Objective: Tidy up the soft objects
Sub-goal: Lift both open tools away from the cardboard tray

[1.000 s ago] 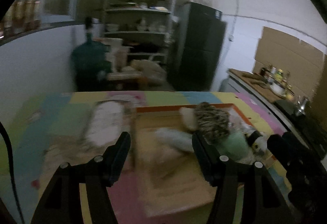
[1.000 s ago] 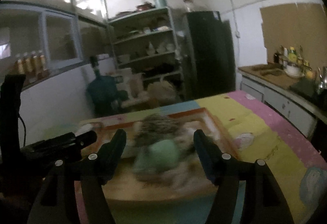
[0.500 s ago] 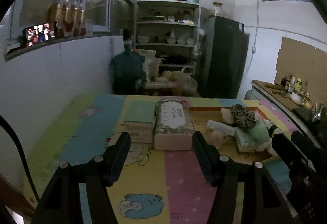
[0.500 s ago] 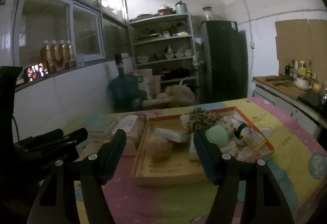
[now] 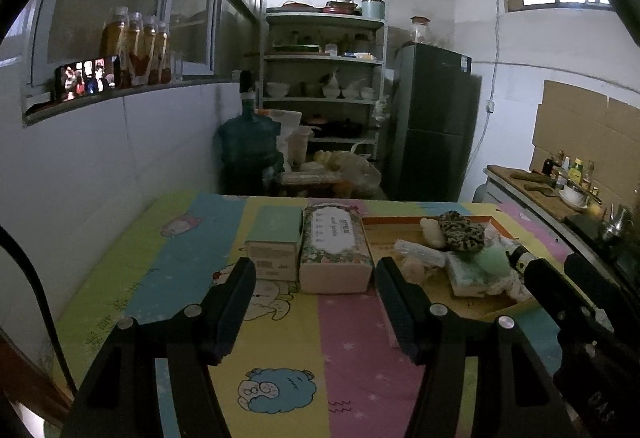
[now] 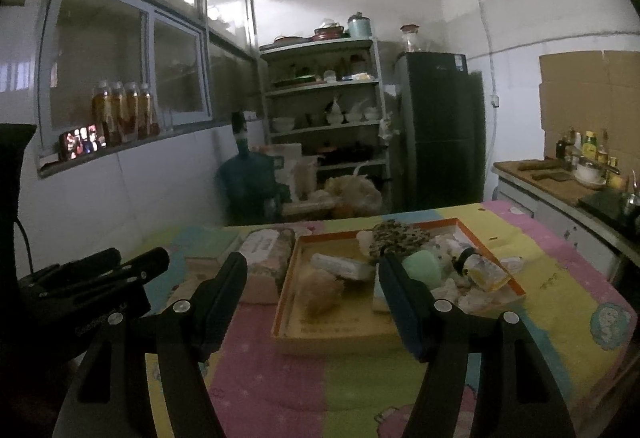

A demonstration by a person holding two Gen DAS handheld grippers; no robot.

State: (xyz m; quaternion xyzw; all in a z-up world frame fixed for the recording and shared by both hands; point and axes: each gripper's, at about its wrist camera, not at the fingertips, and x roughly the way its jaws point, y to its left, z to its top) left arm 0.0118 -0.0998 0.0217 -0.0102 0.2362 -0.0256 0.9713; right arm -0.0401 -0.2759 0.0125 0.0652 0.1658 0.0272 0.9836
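Observation:
A shallow cardboard tray (image 6: 285, 290) with an orange rim holds several soft things: a leopard-print fabric piece (image 6: 400, 236), a green sponge (image 6: 422, 268), a tan fluffy lump (image 6: 320, 288) and a white packet (image 6: 340, 264). The left wrist view has the tray (image 5: 400, 221) at right, with the leopard-print piece (image 5: 462, 230) and green sponge (image 5: 494, 260). My right gripper (image 6: 312, 290) hangs open and empty in front of the tray. My left gripper (image 5: 316, 298) is open and empty before a floral tissue box (image 5: 334, 250).
A teal-topped box (image 5: 276, 238) stands left of the tissue box on the cartoon-print mat (image 5: 348, 358). A tiled wall runs along the left. Behind the table are a water jug (image 5: 248, 146), shelves (image 5: 324, 78) and a fridge (image 5: 434, 118); a counter (image 6: 560, 186) lies right.
Both grippers have drawn back and slightly up from the tray, which was close and blurred and now sits farther off. The tissue box and teal box came into view. Jaws stayed the same.

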